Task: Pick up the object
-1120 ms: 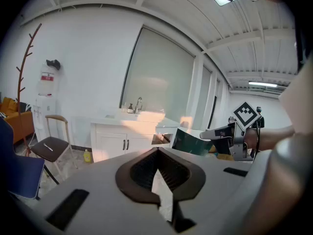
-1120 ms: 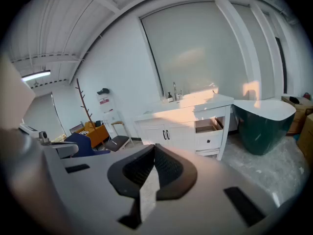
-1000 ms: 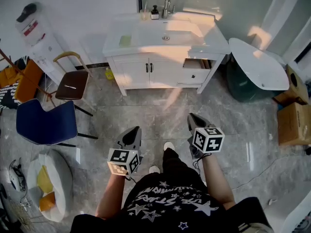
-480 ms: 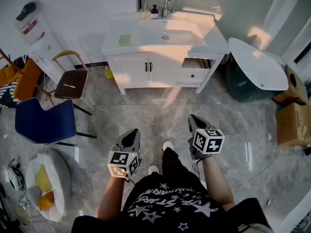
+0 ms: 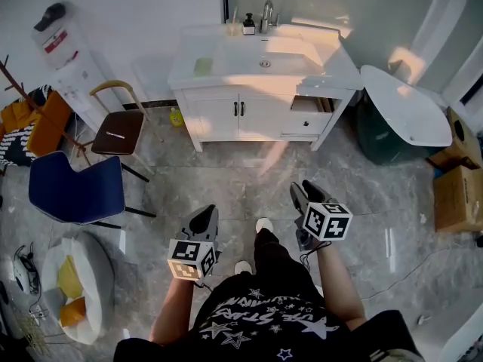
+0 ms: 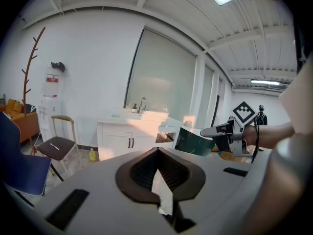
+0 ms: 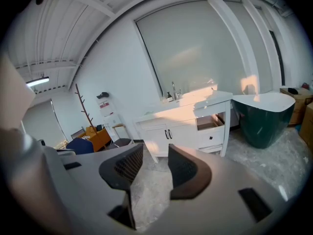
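At the far left a white water dispenser (image 5: 66,70) stands against the wall. It has a red label (image 5: 54,42) whose print is too small to read. Near it are a brown chair (image 5: 115,133) and a blue chair (image 5: 75,191). Lower on the floor lies a round white tray (image 5: 94,268) with yellow pieces in it. A small yellow bottle (image 5: 175,117) stands at the foot of the white sink cabinet (image 5: 226,115), and any label on it is unreadable.

The left gripper (image 5: 210,211) is clenched, with its tips touching. A pale sliver shows in the slot behind the tips, and what it is cannot be told. Its cube (image 5: 192,256) carries black-and-white square markers and no letters. The person's black shirt (image 5: 256,315) has white stars and lettering too warped to read.

The right gripper (image 5: 303,187) is released. Its jaws have just been opening, and only grey floor tiles show between them.

Further right the cabinet's drawer (image 5: 308,105) stands open. Beyond it are a green tub (image 5: 377,138) with a white top and some cardboard boxes (image 5: 456,198). Which thing the task means cannot be told.
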Available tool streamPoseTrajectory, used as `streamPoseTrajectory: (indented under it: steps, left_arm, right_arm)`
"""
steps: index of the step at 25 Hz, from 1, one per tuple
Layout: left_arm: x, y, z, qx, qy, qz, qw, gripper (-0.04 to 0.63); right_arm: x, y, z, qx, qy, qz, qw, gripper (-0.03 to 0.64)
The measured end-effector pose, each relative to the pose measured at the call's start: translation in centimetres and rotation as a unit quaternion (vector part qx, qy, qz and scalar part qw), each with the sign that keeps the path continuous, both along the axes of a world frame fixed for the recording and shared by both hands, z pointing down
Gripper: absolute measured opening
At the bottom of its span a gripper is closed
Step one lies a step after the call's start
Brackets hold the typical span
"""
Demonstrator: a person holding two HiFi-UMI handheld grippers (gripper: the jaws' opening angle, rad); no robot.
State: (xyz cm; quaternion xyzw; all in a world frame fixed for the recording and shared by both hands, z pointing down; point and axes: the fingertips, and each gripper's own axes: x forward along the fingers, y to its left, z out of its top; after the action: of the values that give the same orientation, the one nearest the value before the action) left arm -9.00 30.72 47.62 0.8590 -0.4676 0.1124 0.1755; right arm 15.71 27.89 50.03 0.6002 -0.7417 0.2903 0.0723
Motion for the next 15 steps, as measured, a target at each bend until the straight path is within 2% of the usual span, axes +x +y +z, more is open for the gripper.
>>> streamPoseTrajectory:
  steps: [6, 15]
  left_arm:
    - [0.2, -1.7, 1.1, -0.008, -0.012, 0.001, 0.9999, 0.015]
    - [-1.0, -10.7, 1.8, -0.018, -0.028, -0.042, 0.9986, 0.015]
  right_arm:
    - [-0.5, -2.8, 1.3, -0.01, 0.0, -0.007, 1.0, 0.255]
    - [-0.8, -13.6, 2.4, -0.021, -0.011, -0.033, 0.999, 0.272]
